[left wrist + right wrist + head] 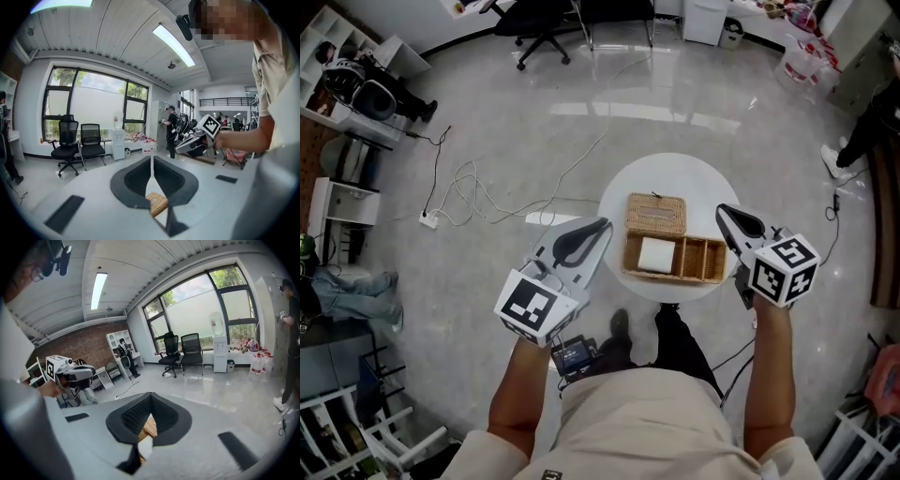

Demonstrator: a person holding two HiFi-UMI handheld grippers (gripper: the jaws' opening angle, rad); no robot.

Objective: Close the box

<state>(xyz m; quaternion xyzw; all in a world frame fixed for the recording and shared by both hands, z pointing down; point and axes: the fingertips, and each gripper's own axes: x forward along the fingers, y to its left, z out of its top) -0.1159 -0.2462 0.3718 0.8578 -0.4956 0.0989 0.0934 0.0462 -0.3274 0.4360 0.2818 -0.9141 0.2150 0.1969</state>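
Woven wicker box (694, 261) sits open mid-way on the round white tabletop (614, 202), right in front of the person and between the two tools. Its lid (656, 214) is thrown back on the far side, touching the box's far wall; likely hinged there, but the hinge can't be confirmed. It is probably light, with a stiff, rough weave, so not slippery, but the box may skid on the smooth top if shoved. Best hold is the lid's free far edge, swinging it toward the person while the other tool steadies a box end. The long axis runs left-right in the head view, mouth facing up, with divided compartments and a white item (656, 253) in the left one. Left tool (602, 225) has its jaws together, holding nothing, near the box's left end. Right tool (724, 212) is the same, closed and empty, just beside the right end.
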